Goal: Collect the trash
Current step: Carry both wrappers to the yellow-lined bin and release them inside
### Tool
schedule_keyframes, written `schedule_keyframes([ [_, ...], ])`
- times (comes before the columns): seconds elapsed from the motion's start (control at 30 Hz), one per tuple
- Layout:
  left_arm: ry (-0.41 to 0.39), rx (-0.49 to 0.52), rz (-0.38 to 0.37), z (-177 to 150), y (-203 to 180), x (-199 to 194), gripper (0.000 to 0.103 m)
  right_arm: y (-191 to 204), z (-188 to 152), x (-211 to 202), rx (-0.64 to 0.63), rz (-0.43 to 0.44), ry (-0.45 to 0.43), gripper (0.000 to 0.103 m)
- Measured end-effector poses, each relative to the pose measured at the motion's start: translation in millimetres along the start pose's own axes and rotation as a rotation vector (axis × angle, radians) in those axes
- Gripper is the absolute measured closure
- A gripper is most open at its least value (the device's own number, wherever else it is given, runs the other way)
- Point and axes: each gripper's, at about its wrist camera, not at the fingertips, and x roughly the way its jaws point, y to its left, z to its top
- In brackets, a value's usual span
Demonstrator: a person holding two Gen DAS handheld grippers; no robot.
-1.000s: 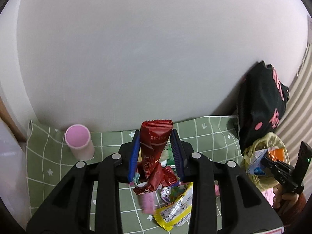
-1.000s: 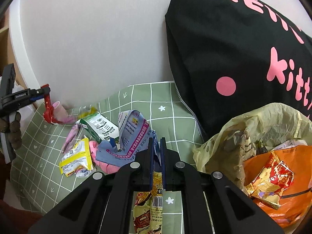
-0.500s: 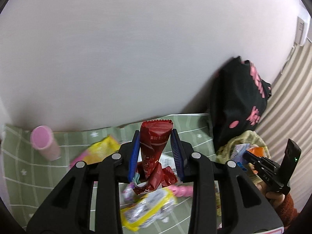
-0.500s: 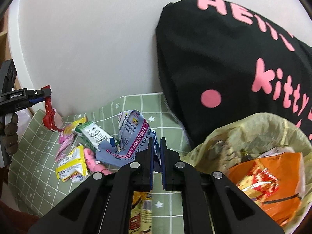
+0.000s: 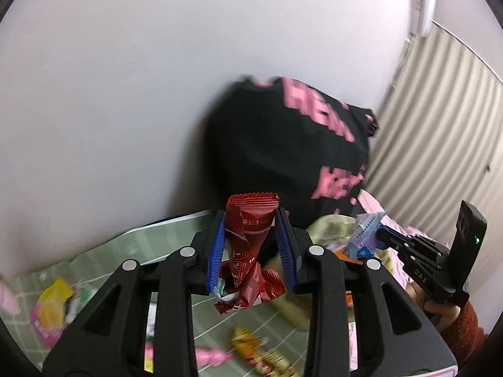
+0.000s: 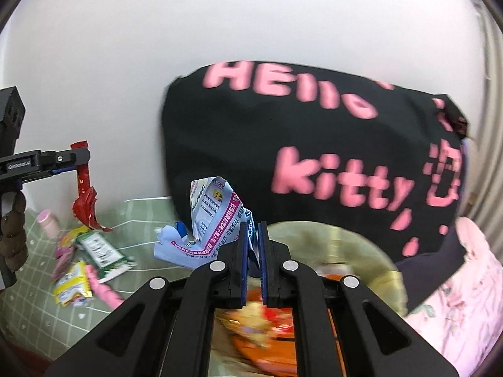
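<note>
A white wall stands behind the green checked cloth (image 6: 143, 210). The left gripper (image 5: 251, 248) is clamped on a red wrapper (image 5: 248, 235); the right gripper (image 6: 254, 262) is pinched tight on a blue-white paper packet (image 6: 213, 210). Both have swung from the litter toward the yellowish trash bag (image 6: 342, 245), so I think dropping comes next. The red wrapper's long axis runs along the fingers, crimped end forward, crumpled tail hanging below.

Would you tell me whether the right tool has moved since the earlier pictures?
Yes. The right tool has swung over the yellow trash bag, toward the black bag.
</note>
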Motion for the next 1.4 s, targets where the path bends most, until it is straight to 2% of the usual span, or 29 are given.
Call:
schedule_keyframes([
  [0.23, -0.023, 0.144, -0.091, 14, -75, 23, 0.073, -46, -13, -18, 0.065, -0.086, 0.002, 0.096],
  [0.43, -0.003, 0.2, -0.164, 13, -112, 45, 0.073, -63, -24, -27, 0.084, -0.126, 0.015, 0.096],
  [0.7, 0.029, 0.195, -0.214, 11, -126, 65, 0.073, -73, -33, -32, 0.095, -0.157, 0.043, 0.096],
  [0.9, 0.036, 0.166, -0.27, 20, -129, 73, 0.073, -74, -38, -11, 0.091, -0.139, 0.109, 0.096],
  [0.97, 0.058, 0.174, -0.291, 18, -135, 80, 0.073, -73, -41, -2, 0.083, -0.135, 0.135, 0.096],
  [1.1, 0.153, 0.217, -0.322, 0, -151, 108, 0.073, -73, -52, 17, 0.067, -0.114, 0.199, 0.096],
  [1.23, 0.267, 0.242, -0.293, -29, -154, 149, 0.073, -72, -60, 35, 0.026, -0.102, 0.258, 0.096],
  [1.4, 0.351, 0.241, -0.248, -52, -147, 183, 0.075, -71, -66, 57, -0.022, -0.082, 0.316, 0.096],
])
